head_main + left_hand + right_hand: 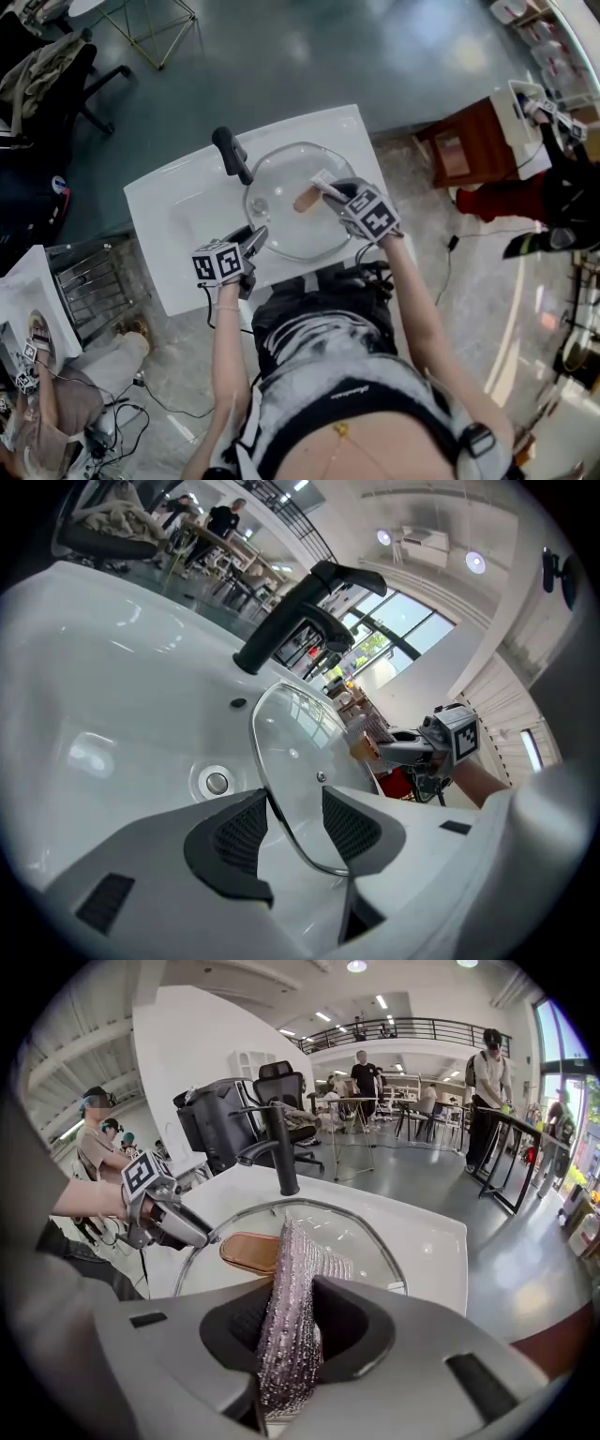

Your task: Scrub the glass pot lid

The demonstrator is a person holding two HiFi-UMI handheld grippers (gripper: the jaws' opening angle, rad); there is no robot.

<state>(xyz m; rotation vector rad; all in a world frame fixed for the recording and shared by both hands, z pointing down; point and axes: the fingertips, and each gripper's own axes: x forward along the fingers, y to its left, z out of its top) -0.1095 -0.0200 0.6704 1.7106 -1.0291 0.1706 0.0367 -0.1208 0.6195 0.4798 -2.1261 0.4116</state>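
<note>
Left hand-held gripper (295, 822) is clamped on the near rim of the glass lid (300, 752), held tilted over the white sink (169, 206). Right hand-held gripper (291, 1321) grips a sparkly scrub pad (291, 1279) just beside the lid's brown knob (251, 1252). A black faucet (232, 155) stands behind.

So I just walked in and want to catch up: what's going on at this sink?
A person stands at a white sink with a claw in each hand. The left claw grips the glass pot lid by its rim, tilted over the basin. The right claw holds a silvery scrub pad to the lid beside its wooden knob.
</note>
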